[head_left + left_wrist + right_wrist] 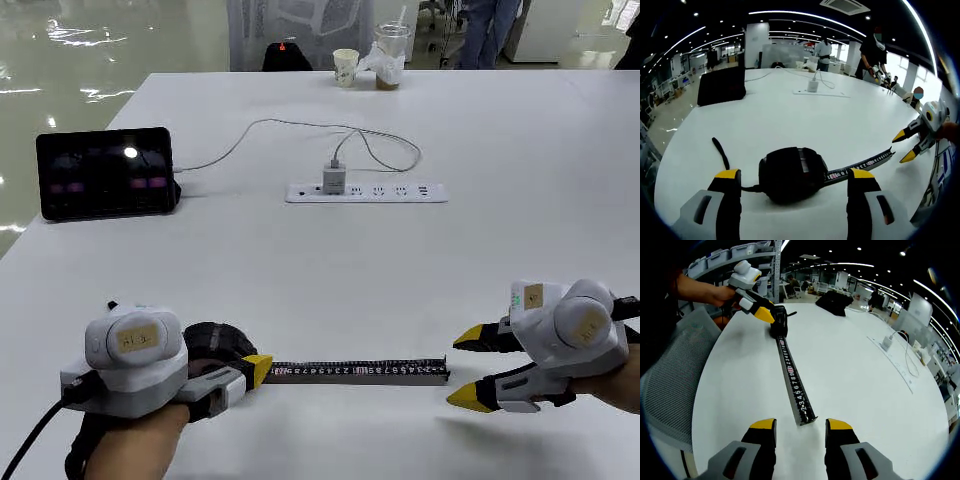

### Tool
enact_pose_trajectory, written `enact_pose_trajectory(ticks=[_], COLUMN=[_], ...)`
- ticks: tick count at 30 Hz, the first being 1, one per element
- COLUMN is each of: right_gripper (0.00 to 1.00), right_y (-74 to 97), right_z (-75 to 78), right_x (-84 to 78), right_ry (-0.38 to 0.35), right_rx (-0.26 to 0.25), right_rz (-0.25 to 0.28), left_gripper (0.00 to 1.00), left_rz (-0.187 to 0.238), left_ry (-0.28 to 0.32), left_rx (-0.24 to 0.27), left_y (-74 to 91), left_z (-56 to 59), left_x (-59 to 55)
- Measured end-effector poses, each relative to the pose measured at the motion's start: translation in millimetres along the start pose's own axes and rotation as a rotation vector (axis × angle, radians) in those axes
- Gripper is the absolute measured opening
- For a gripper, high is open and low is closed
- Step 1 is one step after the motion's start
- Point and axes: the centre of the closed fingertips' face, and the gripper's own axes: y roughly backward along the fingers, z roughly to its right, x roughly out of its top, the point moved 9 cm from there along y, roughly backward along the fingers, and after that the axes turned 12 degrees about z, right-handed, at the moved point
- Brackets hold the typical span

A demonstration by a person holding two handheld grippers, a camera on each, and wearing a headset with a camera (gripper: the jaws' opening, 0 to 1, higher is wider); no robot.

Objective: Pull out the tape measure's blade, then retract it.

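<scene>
Your left gripper covers the near side of the tape measure case in the head view, and one of its jaws is out of sight there. The blade numerals are too small to read. The tablet screen is a blur. Your right hand runs off the frame's edge.

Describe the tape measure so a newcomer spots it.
On the white table, look at the near edge, away from the tablet and power strip. The tape measure is the round black case there, the sole item with a numbered blade stretched out from it.
</scene>
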Motion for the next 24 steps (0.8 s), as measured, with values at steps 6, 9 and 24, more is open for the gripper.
enact_pose_trajectory(ticks=[6,9,24], right_gripper=[0.3,0.29,0.18], right_y=[-4.6,-7.1,-19.4], right_z=[7.1,9.9,15.6], right_x=[-0.7,-0.6,0.3], right_ry=[0.021,0.035,0.098], right_rx=[0.029,0.044,0.138], right_rz=[-0.013,-0.019,-0.038], left_gripper=[0.82,0.81,0.74], left_rz=[-0.008,-0.012,-0.028], left_ry=[0.021,0.026,0.059], left_rx=[0.015,0.021,0.051], left_y=[-4.0,-5.6,-15.6], left_z=[-1.3,-1.6,-3.5], left_x=[0.4,-0.1,-1.3])
